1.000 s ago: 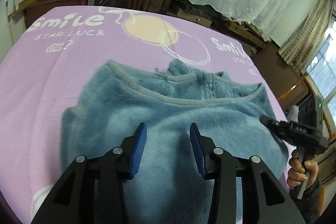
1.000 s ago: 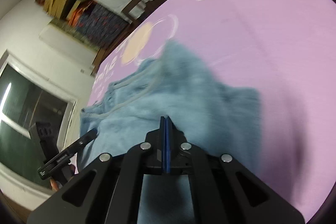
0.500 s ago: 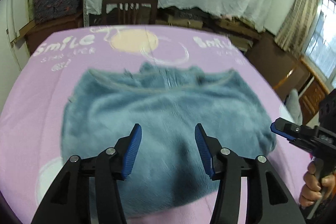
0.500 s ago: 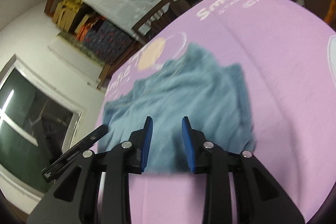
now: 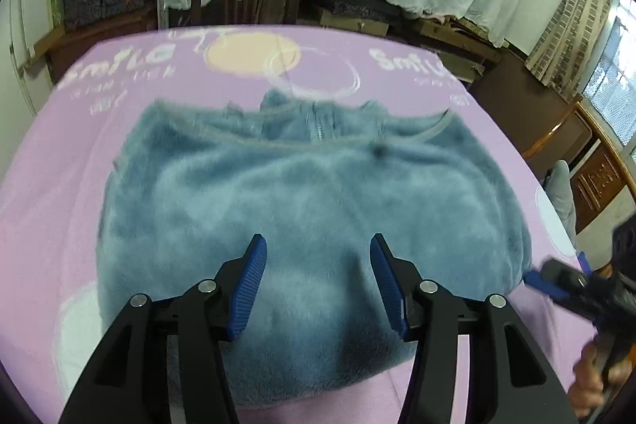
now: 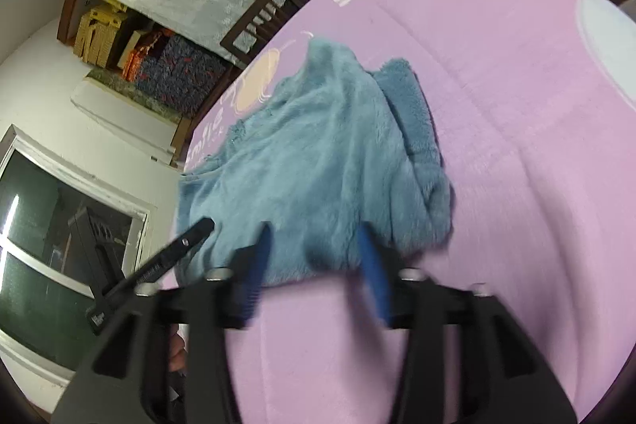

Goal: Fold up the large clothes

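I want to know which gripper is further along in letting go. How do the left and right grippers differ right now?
The left gripper looks sharp in its own camera; the right gripper is blurred. The left's jaws stand apart; the right's are opening. The left hovers over the middle of the blue fleece garment; the right sits at its near edge. Neither pinches any fleece.

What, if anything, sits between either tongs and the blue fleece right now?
Nothing visible. The left tongs hang open directly over the blue fleece; the right tongs, jaws opening with nothing between them, face its near edge across bare purple cloth.
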`<state>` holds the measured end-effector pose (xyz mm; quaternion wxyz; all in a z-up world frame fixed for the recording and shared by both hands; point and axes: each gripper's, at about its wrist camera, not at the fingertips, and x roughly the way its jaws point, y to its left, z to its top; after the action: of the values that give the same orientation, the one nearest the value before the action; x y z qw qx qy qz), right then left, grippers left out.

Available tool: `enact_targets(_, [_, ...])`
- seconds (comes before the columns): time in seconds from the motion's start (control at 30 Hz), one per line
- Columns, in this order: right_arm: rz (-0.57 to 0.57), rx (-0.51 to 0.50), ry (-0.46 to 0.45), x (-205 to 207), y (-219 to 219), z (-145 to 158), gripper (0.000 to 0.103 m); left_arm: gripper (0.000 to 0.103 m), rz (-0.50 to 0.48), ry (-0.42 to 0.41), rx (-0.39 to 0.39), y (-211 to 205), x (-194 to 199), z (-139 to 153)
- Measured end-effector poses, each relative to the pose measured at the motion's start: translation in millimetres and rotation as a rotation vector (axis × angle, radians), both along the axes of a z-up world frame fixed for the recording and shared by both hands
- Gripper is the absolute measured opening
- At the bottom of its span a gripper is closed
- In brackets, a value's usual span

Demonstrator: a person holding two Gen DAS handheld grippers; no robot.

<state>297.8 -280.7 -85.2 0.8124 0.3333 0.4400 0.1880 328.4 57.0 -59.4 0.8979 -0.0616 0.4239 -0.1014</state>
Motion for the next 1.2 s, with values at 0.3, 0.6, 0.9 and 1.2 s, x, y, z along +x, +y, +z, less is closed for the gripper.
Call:
enact_targets(0.3, [-0.167,0.143,0.122,-25.3,18.8,-19.8,0.067,0.055,0.009,0.040,-0.005,0.4,13.8,-27.6])
enact_targets(0.6, [-0.371,0.197,0.170,-14.3,40.3,-41.3,0.065,0.057,0.016,0.041,-0.034,3.3,13.9,-30.2])
enact_targets(0.9, [-0.520,0.129,0.088,16.5,22.4,-42.6,0.064,0.062,0.009,0.019,-0.002,-3.0,11.2,-32.2])
enact_targets(1.2, [-0.487,0.073,0.064,32.3,25.9,-42.8,0.056,0.063,0.011,-0.012,0.064,-14.5,5.3,-34.0])
